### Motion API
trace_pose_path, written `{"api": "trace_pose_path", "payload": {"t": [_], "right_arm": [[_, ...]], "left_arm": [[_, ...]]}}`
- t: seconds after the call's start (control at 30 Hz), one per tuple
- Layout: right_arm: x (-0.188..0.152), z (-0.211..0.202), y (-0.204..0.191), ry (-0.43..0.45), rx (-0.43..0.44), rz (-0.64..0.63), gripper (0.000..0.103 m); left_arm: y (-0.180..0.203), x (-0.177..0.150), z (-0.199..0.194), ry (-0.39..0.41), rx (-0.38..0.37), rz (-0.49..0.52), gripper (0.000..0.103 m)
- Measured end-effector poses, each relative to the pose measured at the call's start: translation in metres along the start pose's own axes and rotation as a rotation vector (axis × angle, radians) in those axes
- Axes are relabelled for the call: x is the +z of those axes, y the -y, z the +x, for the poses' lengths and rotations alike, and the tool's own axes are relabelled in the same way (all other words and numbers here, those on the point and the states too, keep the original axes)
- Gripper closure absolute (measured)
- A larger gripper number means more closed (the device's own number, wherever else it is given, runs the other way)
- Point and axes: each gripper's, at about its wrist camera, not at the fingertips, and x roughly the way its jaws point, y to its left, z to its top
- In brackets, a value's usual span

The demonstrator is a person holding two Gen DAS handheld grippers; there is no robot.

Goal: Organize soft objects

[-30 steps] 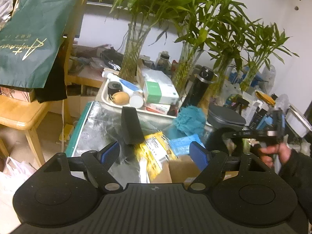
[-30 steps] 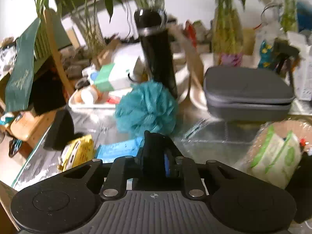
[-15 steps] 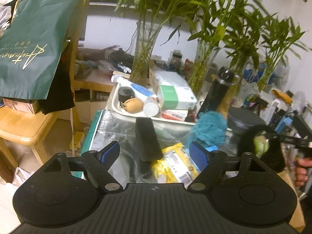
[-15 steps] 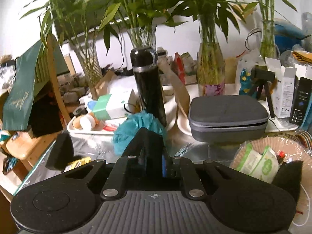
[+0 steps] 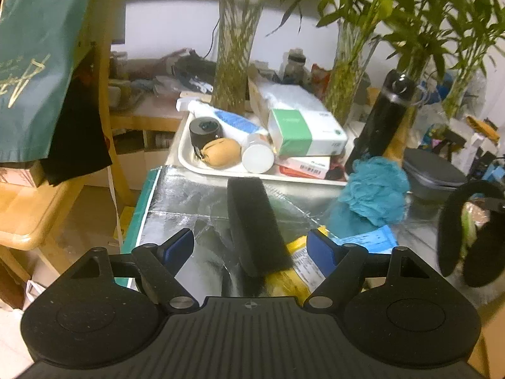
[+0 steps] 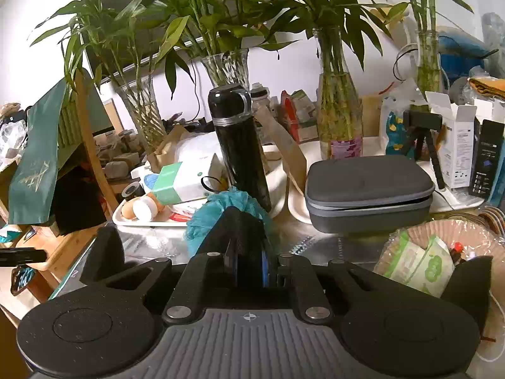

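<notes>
My left gripper [image 5: 251, 248] is open, its blue pads either side of a black foam block [image 5: 254, 224] that lies on the silver mat [image 5: 189, 199], apart from it. A teal mesh bath pouf [image 5: 374, 192] sits right of the block, in front of a black flask [image 5: 383, 120]. My right gripper [image 6: 249, 252] is shut on a piece of black foam [image 6: 238, 227], which also shows as a dark curved piece [image 5: 467, 230] at the right edge of the left wrist view. The pouf [image 6: 221, 211] lies just beyond it.
A white tray [image 5: 202, 165] holds boxes and small items. Yellow [image 5: 293, 271] and blue [image 5: 369, 240] packets lie on the mat. A grey case [image 6: 367, 186], a basket [image 6: 464, 230] with green wipes packs, vases of bamboo [image 6: 339, 120] and a wooden chair [image 5: 38, 202] surround.
My left gripper moved forward and left toward the black foam block. My right gripper lifted and tilted up with its foam, away from the packets, toward the basket side.
</notes>
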Motion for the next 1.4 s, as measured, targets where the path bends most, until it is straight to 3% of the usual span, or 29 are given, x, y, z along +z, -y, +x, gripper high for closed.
{"api": "trace_pose_path", "payload": {"t": [0.5,0.53,0.6,0.63,0.77,1.0,1.4], "right_arm": [[0.0,0.004,0.0,-0.011,0.011,-0.005,0.087],[0.0,0.004,0.0,-0.01,0.01,-0.006,0.087],[0.0,0.004,0.0,-0.008,0.009,-0.005,0.087],[0.0,0.004,0.0,-0.006,0.006,-0.006,0.087],[0.001,0.002,0.0,0.009,-0.007,-0.002,0.087],[0.003,-0.012,-0.003,0.045,-0.015,0.001,0.088],[0.021,-0.078,-0.03,0.124,0.004,-0.053,0.088]], "left_arm": [[0.008,-0.002,0.102,-0.104,0.019,0.06,0.025],[0.009,-0.003,0.105,-0.109,0.033,0.06,0.027],[0.006,-0.004,0.111,-0.129,0.038,0.048,0.06],[0.005,-0.003,0.112,-0.14,0.041,0.038,0.059],[-0.001,-0.001,0.104,-0.137,0.065,0.008,0.062],[-0.003,0.004,0.063,-0.082,0.037,0.02,0.063],[0.002,0.007,-0.028,0.039,0.005,0.058,0.063]]}}
